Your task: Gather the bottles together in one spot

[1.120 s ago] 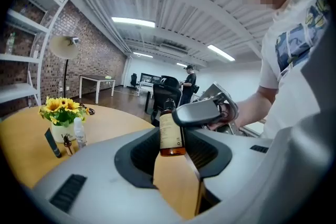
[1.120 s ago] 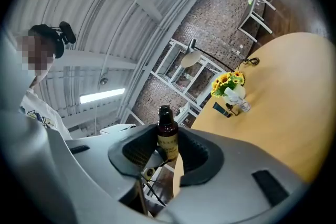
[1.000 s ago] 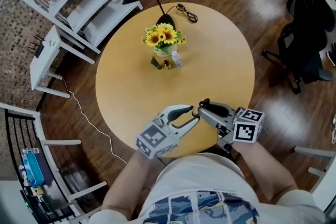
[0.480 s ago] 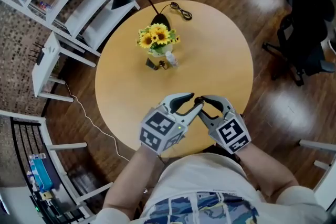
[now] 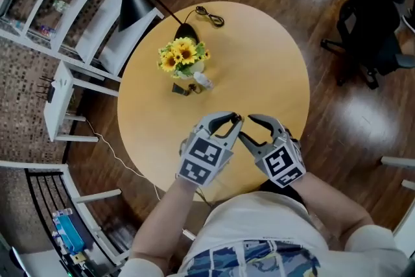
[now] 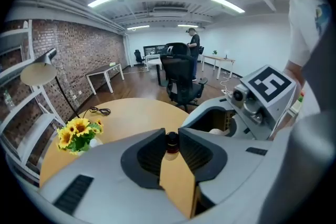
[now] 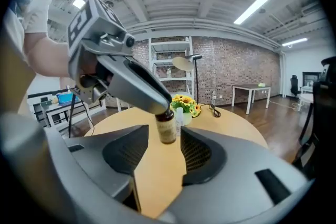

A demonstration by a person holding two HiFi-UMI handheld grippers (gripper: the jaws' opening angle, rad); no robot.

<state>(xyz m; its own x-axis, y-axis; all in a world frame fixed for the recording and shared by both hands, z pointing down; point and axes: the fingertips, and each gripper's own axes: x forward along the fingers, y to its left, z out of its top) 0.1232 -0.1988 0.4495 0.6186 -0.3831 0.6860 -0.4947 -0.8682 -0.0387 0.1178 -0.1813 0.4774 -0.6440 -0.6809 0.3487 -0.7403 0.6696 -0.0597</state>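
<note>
A small brown bottle (image 7: 167,128) with a dark cap (image 6: 171,140) hangs above the round wooden table (image 5: 272,61). My left gripper (image 6: 172,138) has just been closing and is shut on the cap. My right gripper (image 7: 165,132) has just been opening; the bottle's body stands between its jaws, which do not press it. In the head view both grippers meet tip to tip near the table's front, left gripper (image 5: 232,121) and right gripper (image 5: 255,122). Farther off, a clear bottle (image 5: 202,81) and a small dark bottle (image 5: 188,89) stand by the sunflower vase (image 5: 181,58).
A black floor lamp (image 5: 133,3) leans over the table's far left edge, with a coiled cable (image 5: 204,15) by its base. White shelving (image 5: 71,16) stands to the left. An office chair (image 5: 373,23) is at the right on the wooden floor.
The two grippers have come together tip to tip. The right one has rolled so its marker cube faces up, and its jaws have parted. The left jaws have closed in.
</note>
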